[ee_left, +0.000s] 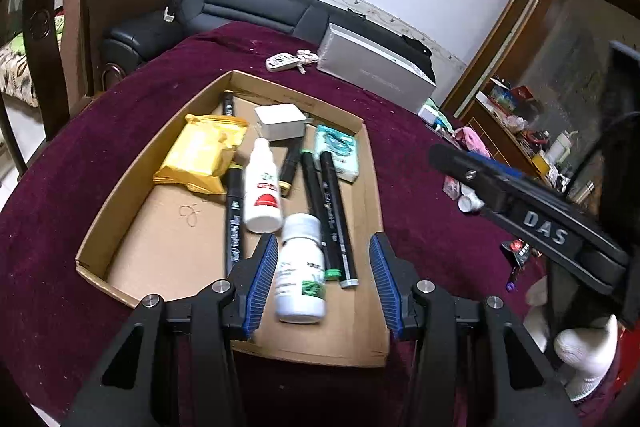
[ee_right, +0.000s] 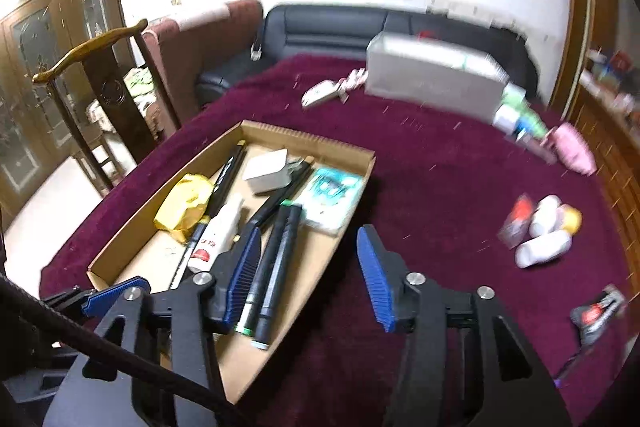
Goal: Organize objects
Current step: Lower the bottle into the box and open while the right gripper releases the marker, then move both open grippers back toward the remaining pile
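Observation:
A shallow cardboard box [ee_left: 100, 227] lies on the dark red cloth. Inside it are a yellow packet [ee_left: 204, 155], a white dropper bottle with a red label [ee_left: 262, 195], a white charger [ee_left: 278, 123], a teal pack [ee_left: 336, 151] and several black markers [ee_left: 332, 211]. A white pill bottle [ee_left: 300, 267] lies in the box between the fingers of my left gripper [ee_left: 324, 259], whose pads stand clear of it, so it is open. My right gripper [ee_right: 308, 239] hovers open over the box's right edge, with two markers [ee_right: 276, 259] below its left finger and nothing in it.
Loose on the cloth to the right lie small white bottles [ee_right: 540, 247], a yellow-capped item [ee_right: 572, 219], a red packet [ee_right: 516, 219] and a red and black item [ee_right: 600, 311]. At the back are a silver box [ee_right: 432, 75] and keys [ee_right: 324, 93]. A wooden chair [ee_right: 100, 67] stands at the left.

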`<action>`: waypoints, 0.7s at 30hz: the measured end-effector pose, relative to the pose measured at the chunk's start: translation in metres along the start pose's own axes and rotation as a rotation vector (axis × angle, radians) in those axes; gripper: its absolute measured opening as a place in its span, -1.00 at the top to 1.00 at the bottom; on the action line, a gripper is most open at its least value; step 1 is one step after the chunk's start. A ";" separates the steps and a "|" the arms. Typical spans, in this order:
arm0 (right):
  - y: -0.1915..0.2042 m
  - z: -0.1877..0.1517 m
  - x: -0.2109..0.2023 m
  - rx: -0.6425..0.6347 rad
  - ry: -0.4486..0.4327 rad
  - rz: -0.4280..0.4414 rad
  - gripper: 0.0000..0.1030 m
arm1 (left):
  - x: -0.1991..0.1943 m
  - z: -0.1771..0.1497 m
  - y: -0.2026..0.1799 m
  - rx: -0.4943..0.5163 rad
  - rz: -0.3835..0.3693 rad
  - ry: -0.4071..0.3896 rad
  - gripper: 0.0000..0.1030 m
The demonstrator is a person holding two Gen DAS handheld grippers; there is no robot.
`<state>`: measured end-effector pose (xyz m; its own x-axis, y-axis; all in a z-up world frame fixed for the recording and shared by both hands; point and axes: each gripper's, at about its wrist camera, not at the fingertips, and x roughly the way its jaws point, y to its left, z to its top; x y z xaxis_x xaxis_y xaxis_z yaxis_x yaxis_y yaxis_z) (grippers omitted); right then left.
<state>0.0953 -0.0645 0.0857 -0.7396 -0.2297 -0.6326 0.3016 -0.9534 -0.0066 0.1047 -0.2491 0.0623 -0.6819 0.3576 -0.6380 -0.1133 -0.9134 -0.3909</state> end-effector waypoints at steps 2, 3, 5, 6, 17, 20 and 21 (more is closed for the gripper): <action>-0.003 -0.001 -0.012 -0.019 -0.037 -0.042 -0.05 | 0.001 -0.001 -0.009 0.014 -0.002 0.004 0.18; -0.005 -0.002 -0.015 -0.023 -0.048 -0.054 -0.05 | 0.002 -0.001 -0.013 0.021 -0.004 0.007 0.18; -0.010 -0.003 -0.021 -0.027 -0.066 -0.072 -0.06 | 0.003 -0.002 -0.022 0.034 -0.006 0.012 0.18; -0.013 -0.003 -0.024 -0.025 -0.074 -0.076 -0.07 | 0.003 -0.003 -0.027 0.043 -0.005 0.015 0.18; -0.054 -0.013 -0.043 0.024 -0.105 -0.119 -0.14 | 0.013 -0.003 -0.076 0.130 0.009 0.044 0.18; -0.070 -0.016 -0.044 0.049 -0.100 -0.130 -0.14 | 0.019 -0.003 -0.088 0.152 0.004 0.058 0.18; -0.075 -0.018 -0.044 0.058 -0.098 -0.131 -0.14 | 0.022 -0.004 -0.093 0.158 0.002 0.064 0.18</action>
<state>0.1159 0.0204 0.1006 -0.8266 -0.1176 -0.5504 0.1655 -0.9855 -0.0380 0.1029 -0.1555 0.0819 -0.6354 0.3627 -0.6817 -0.2279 -0.9316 -0.2832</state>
